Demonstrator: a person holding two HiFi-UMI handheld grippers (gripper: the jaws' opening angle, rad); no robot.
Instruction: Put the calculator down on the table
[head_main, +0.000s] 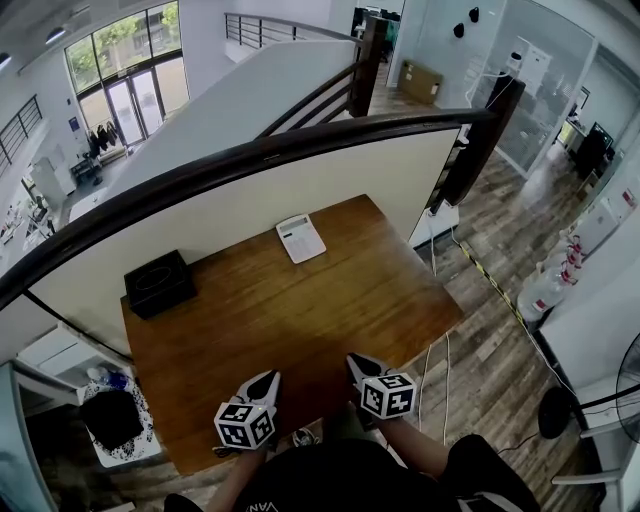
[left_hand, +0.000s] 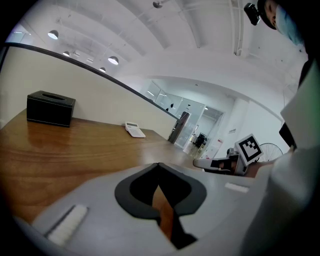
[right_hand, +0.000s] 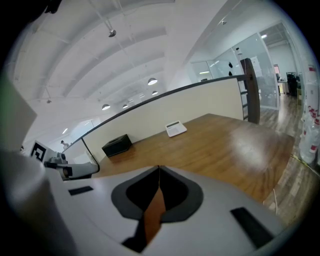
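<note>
Calculator (head_main: 301, 238) lies flat on the table (head_main: 330, 320), well ahead of both tools, towards the far edge. Left gripper (head_main: 268, 380) and right gripper (head_main: 358, 362) are clenched on nothing. Placement appears complete; nothing outstanding.

Calculator (head_main: 301, 238) right of box (head_main: 159, 284), on table (head_main: 300, 335)

Grey left gripper (head_main: 270, 379), seemingly black shirt (head_main: 352, 476)
</note>
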